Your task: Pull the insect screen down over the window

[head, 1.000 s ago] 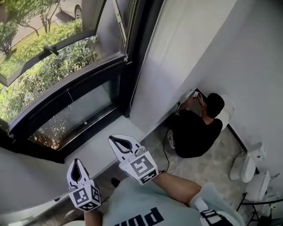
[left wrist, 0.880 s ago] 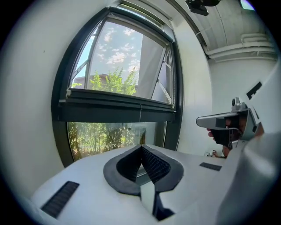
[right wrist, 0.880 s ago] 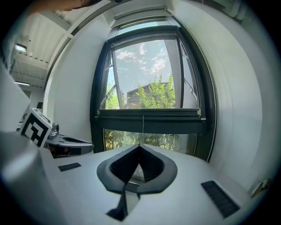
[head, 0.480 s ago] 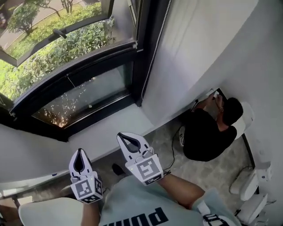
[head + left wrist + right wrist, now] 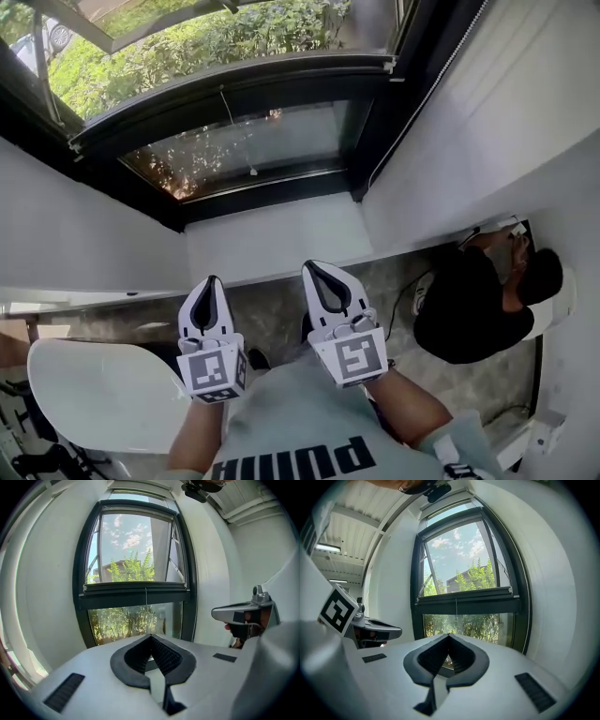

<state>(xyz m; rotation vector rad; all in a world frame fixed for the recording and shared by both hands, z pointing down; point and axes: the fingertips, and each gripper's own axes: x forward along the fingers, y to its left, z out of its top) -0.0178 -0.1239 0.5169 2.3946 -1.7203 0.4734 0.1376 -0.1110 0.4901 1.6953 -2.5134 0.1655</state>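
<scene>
The black-framed window (image 5: 234,122) fills the top of the head view, with an open sash over greenery. A thin pull cord (image 5: 239,136) hangs from its cross bar (image 5: 136,595) over the lower pane and ends in a small knob (image 5: 253,172). Both grippers are held side by side below the white sill (image 5: 272,239), pointing at the window and well short of it. My left gripper (image 5: 214,279) is shut with nothing in it, and its tips (image 5: 151,635) meet. My right gripper (image 5: 312,265) is also shut and empty, tips (image 5: 448,634) together. The cord (image 5: 456,605) shows straight ahead.
A person in black (image 5: 478,300) crouches at the wall on the right, by a cable on the floor. A white rounded tabletop (image 5: 103,394) lies at lower left. White walls flank the window recess. Each gripper shows in the other's view: right (image 5: 243,613), left (image 5: 370,630).
The head view has swung to face the window squarely. Both grippers have moved forward toward the sill and stand closer together. The crouching person now sits at the right edge.
</scene>
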